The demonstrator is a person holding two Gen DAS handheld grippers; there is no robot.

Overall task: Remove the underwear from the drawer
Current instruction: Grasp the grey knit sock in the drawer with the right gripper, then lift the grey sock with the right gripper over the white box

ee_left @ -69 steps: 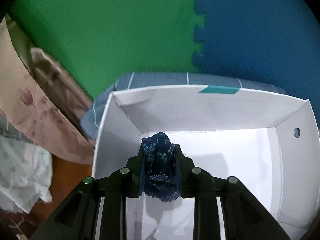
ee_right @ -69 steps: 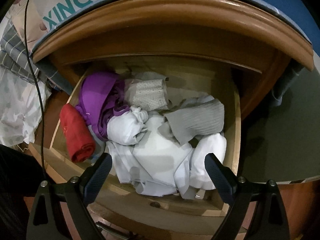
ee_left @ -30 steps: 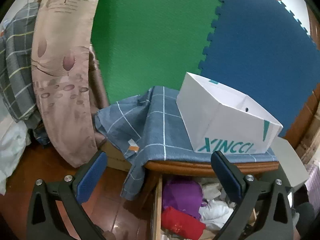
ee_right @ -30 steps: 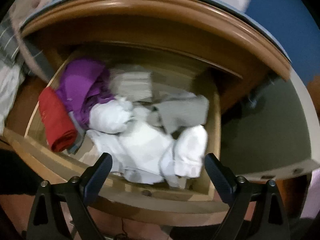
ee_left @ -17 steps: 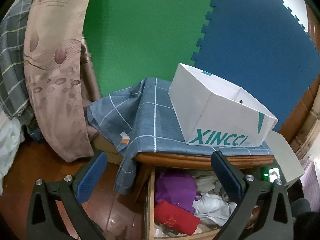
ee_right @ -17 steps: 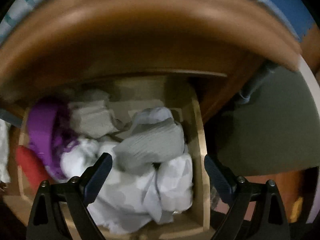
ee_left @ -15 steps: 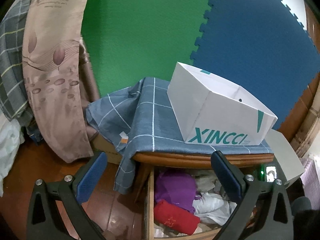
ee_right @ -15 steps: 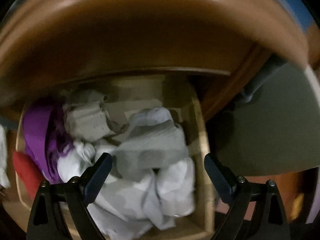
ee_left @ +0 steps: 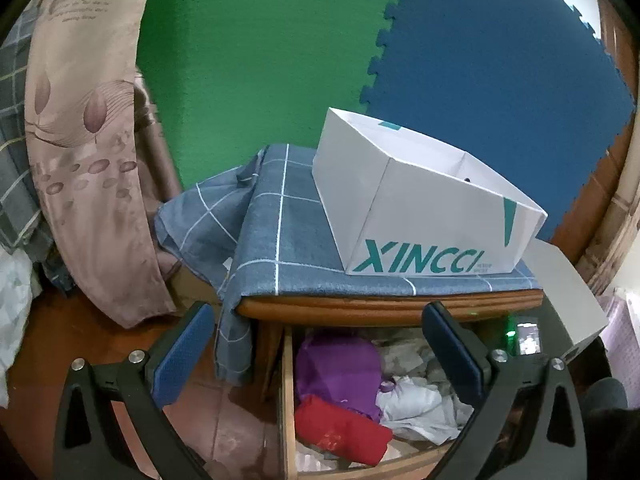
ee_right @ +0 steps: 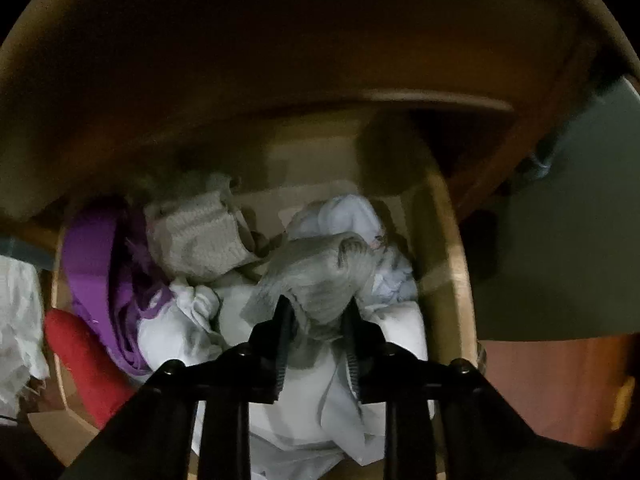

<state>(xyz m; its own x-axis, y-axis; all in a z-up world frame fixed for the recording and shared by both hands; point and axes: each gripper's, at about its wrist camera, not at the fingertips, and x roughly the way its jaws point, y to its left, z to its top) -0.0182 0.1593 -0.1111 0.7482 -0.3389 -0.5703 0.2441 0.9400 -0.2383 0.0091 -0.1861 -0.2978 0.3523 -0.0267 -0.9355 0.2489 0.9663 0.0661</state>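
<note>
The left wrist view looked from farther back, slanting down at the box (ee_left: 420,216) on the nightstand and the open drawer (ee_left: 286,400) below. The right wrist view looked steeply down, close inside the drawer (ee_right: 452,264). Both showed the purple cloth (ee_left: 340,364) and red roll (ee_left: 344,428).

Box (ee_left: 420,208) on cloth-covered cabinet (ee_left: 360,304); clothes-filled drawer (ee_left: 288,400) open below.

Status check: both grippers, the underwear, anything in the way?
Right gripper just closed on the grey underwear in the drawer. Left gripper open, empty. Other clothes piled around.
</note>
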